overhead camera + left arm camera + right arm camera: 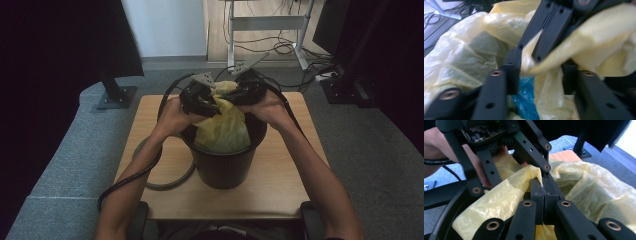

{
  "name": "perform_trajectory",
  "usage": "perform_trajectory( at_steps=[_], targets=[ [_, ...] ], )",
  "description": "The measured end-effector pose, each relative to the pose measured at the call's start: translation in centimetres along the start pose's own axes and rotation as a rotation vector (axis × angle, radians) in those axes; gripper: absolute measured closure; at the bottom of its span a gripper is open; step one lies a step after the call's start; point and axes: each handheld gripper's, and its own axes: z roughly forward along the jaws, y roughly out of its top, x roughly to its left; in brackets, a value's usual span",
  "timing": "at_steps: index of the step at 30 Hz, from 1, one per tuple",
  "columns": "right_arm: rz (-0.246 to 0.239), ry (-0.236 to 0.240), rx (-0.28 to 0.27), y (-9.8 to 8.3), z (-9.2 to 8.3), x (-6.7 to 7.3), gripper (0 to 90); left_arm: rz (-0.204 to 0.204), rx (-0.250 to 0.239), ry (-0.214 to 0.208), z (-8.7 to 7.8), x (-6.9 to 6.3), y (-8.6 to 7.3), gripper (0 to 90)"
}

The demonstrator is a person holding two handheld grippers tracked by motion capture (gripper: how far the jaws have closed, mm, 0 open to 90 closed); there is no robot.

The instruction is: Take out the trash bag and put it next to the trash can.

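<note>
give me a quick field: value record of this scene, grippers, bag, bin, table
setting: wooden table, grey carpet around it
bin: black bucket standing upright on the table
bag: yellow plastic bag lining the bin, its top gathered above the rim
bag contents: something blue shows inside, too little visible to identify
right gripper: jaws shut on a fold of the yellow bag
left gripper: jaws apart, with bag film and the right gripper's tips between them
hands: both held close together over the bin
cables: black cables trail from both grippers
</note>
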Motion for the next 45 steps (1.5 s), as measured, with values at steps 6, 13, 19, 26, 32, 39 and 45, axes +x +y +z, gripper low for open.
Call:
perform_trajectory(
  at_steps=[6,13,19,26,32,39,45],
  targets=[
    [0.015,-0.034,-0.013,0.0,-0.5,-0.3,70.6,-0.034,0.004,-0.005,-0.1,0.5,-0.8,84.6],
    [0.037,-0.117,-0.052,-0.2,-3.0,-1.0,26.2,-0.067,-0.012,0.002,-1.7,1.1,-2.0,86.2],
    [0.08,-0.172,-0.047,-1.1,-4.2,-2.7,13.4,-0.096,-0.049,-0.022,-3.7,1.1,-3.6,86.2],
    [0.071,-0.114,0.011,-2.4,-2.3,-4.2,9.3,-0.073,-0.097,-0.096,-5.2,0.8,-4.6,86.1],
    [0.025,0.095,0.042,-2.7,1.2,-3.6,13.5,-0.043,-0.106,-0.102,-5.7,0.5,-4.0,85.9],
    [-0.053,0.218,0.021,-1.3,3.0,-1.3,16.4,-0.041,-0.086,-0.039,-4.8,0.6,-2.5,85.4],
    [-0.085,0.163,0.051,-0.7,3.7,0.4,49.5,-0.047,-0.094,-0.045,-3.2,0.6,-1.6,83.1]
  ],
)
